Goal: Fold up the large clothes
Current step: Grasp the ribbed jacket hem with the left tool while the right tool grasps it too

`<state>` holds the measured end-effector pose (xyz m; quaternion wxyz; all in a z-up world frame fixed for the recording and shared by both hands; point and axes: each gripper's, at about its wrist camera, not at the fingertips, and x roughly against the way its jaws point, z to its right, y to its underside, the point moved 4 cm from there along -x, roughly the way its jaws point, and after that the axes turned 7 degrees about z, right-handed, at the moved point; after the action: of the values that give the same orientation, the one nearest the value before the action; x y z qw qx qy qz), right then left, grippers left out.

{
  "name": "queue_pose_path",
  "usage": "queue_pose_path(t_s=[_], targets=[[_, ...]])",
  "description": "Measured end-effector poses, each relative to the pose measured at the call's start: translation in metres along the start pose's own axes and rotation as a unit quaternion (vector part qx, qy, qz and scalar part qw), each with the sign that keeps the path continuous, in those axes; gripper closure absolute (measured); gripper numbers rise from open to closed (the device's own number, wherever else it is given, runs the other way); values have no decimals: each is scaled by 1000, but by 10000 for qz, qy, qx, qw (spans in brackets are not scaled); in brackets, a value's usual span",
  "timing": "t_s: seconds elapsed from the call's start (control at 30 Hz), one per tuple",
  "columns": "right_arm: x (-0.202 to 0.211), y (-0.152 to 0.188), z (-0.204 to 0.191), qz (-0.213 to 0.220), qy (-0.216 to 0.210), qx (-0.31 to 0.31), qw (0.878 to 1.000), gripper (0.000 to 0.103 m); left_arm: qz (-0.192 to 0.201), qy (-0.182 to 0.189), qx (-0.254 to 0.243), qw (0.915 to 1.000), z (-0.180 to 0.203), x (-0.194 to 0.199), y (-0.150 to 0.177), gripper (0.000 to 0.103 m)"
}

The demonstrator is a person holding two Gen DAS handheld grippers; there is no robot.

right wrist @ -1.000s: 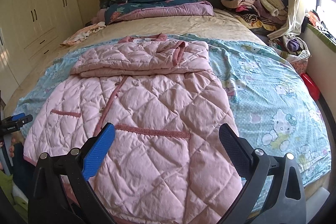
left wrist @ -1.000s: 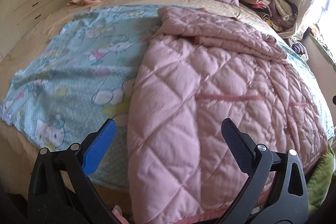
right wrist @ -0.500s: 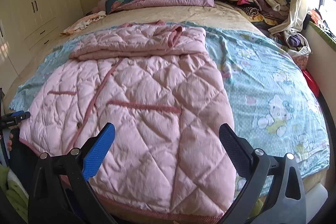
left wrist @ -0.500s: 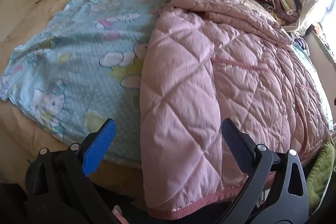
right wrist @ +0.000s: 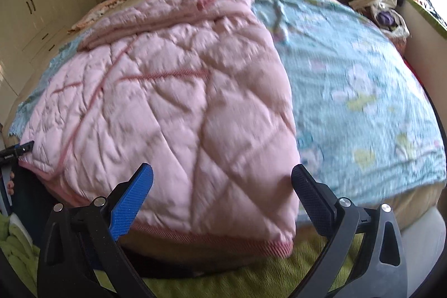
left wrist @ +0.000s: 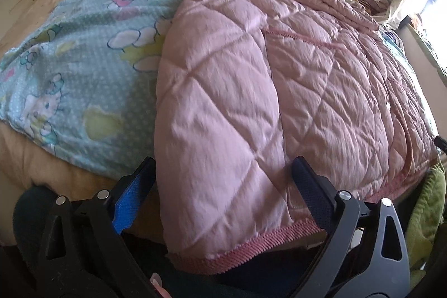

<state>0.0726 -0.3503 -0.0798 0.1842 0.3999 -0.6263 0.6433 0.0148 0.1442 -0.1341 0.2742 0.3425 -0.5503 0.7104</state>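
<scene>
Right wrist, blurred: quilted coat (right wrist: 173, 108) lengthwise, hem near; both hand-held grippers (left wrist: 223, 194) (right wrist: 223, 192) spread.

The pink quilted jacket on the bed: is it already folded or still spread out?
Mostly spread: the pink quilted jacket lies flat, hem at the bed edge; only its top part is folded over.

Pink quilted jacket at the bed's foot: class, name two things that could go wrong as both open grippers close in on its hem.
1. The pink quilted jacket is thick; the left gripper may pinch only the top layer at the hem.
2. The right gripper may also catch the blue cartoon sheet underneath and drag it.
</scene>
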Motion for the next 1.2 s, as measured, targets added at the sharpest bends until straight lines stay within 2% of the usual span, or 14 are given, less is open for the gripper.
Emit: queue_pose_path(t_s=[0.37,0.4,0.43,0.57,0.67,0.73,0.83,0.9,0.93,1.0,1.1,1.13,1.17,1.2], targets=[[-1,33,22,-354,-257,-563,9975,6,-148,109,171,9997,-3,1,17,10],[-1,35,22,-377,-327,-605,9969,8,-153,122,185,9996,-4,1,18,10],[-1,36,21,-371,-396,-644,9964,16,-151,121,186,9996,-4,1,18,10],[-3,42,24,-371,-481,-954,9936,22,-150,179,271,9994,-6,0,20,10],[-3,40,23,-334,-549,-990,9930,32,-133,191,298,9993,-5,1,20,10],[-3,40,22,-299,-564,-1015,9928,48,-55,192,316,9993,-5,3,19,11],[5,33,20,-24,-585,-972,9935,64,44,231,308,9992,-5,9,18,22],[12,28,15,179,-592,-854,9944,71,107,274,267,9992,-3,12,16,36],[14,25,14,236,-604,-825,9945,71,143,244,211,9994,-2,14,15,41],[15,21,14,260,-612,-831,9943,71,224,294,125,9992,2,19,14,62],[8,22,15,104,-623,-856,9943,67,357,257,-113,9990,11,26,11,79],[4,24,14,-5,-581,-817,9950,64,410,228,-184,9987,13,29,10,82],[2,25,14,-37,-581,-823,9949,64,444,204,-223,9986,15,30,9,88],[-1,27,14,-59,-562,-837,9949,64,496,180,-265,9983,16,32,7,90]])
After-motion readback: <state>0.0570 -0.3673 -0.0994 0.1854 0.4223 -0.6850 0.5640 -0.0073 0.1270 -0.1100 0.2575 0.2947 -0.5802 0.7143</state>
